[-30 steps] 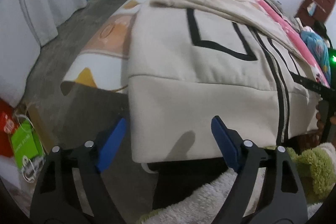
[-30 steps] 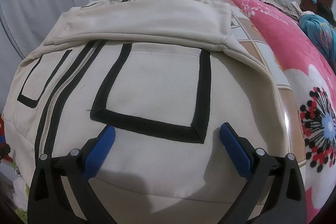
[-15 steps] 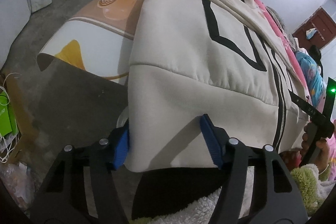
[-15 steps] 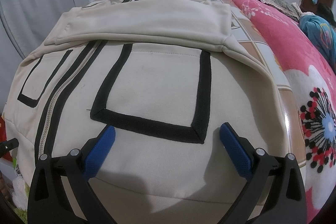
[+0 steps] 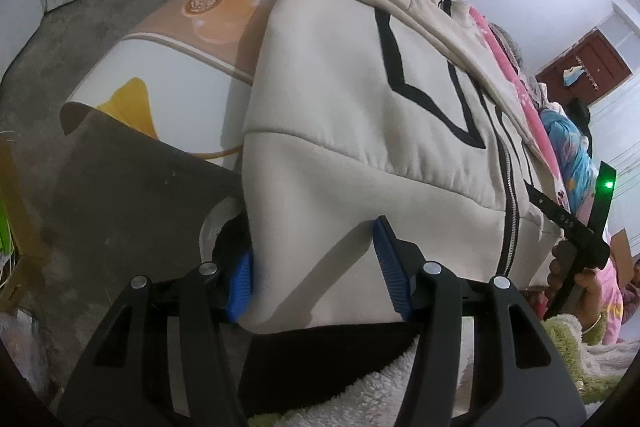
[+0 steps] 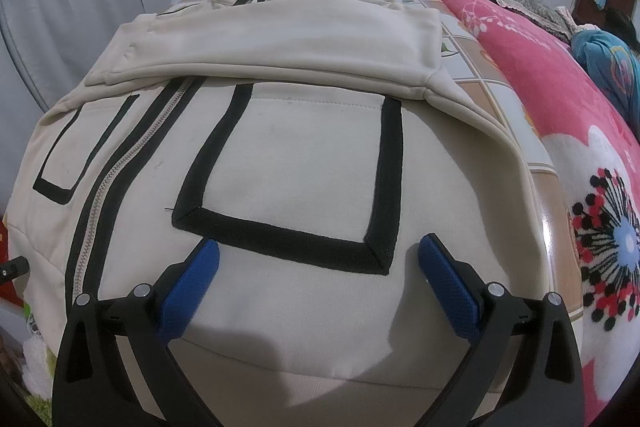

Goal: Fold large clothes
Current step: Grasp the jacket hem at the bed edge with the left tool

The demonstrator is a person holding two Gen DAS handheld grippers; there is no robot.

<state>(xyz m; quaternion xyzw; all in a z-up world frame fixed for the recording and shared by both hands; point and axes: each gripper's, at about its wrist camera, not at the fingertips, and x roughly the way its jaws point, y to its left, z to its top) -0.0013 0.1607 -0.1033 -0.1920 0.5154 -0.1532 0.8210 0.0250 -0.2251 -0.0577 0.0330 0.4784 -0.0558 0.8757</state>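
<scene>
- The jacket [image 5: 360,131] lies flat on the bed [image 5: 172,79], front side up and zipped, with its hem hanging a little over the near edge. The sleeves are already folded across the chest, so I judge that the next fold is hem towards collar.
- The left tongs [image 5: 316,279] are at the left hem corner. Their jaws have just been closing, and the corner is between them: the left pad [image 5: 242,279] touches the side edge of the cloth, and the right pad [image 5: 390,267] presses on its front. The cloth bulges between the pads, so it looks gripped, but only loosely.
- This corner is a good place to hold, because the hem band is thick and will not slip out easily when it is lifted.
- In the right wrist view, the zipper [image 6: 120,171] runs on the left and the black-trimmed pocket [image 6: 296,167] is in the middle.
- The right tongs [image 6: 320,275] are wide apart and hold nothing. They hover over the cloth just under the pocket, above the hem band, probably waiting to take the right part of the hem.
- To the right of the jacket a pink blanket [image 6: 560,75] lies on the bed, apart from it.
</scene>
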